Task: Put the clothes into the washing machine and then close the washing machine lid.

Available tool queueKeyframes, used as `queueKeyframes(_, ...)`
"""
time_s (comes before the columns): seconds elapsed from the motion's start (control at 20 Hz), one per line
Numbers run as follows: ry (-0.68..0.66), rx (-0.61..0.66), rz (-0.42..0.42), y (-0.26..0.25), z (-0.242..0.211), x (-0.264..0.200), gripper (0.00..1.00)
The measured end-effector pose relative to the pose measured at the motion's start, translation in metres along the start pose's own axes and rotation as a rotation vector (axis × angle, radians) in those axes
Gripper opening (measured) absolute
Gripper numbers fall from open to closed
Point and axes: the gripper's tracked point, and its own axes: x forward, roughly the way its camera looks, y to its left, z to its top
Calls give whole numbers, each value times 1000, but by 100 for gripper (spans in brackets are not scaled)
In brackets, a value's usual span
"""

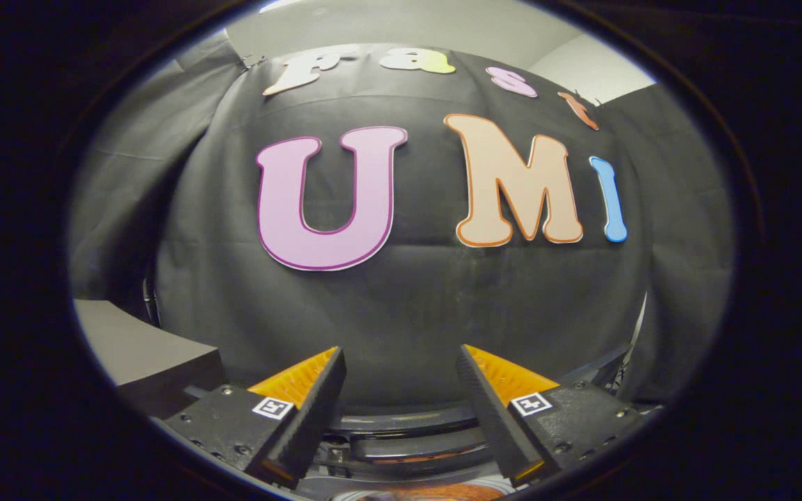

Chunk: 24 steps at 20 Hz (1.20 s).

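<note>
Spread wide, the gripper (399, 362) pinches nothing — its fingers (317, 400) point at the black cloth wall (408, 306). Below and between them curves the washing machine (408, 445) rim, something orange inside — clothes or not, unclear.

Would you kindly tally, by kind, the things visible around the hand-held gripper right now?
Hand-held gripper, fingers open with nothing between them: 1
Gripper fingers: 2
Square marker tags on the fingers: 2
Grey block beside the fingers: 1
Dark curved rim below the fingers, likely the washing machine: 1
Black cloth wall: 1
Total: 8
</note>
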Motion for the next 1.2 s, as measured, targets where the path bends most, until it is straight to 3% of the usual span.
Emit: queueKeyframes(1.2, -57, 12, -2, -2, 9, -2, 98)
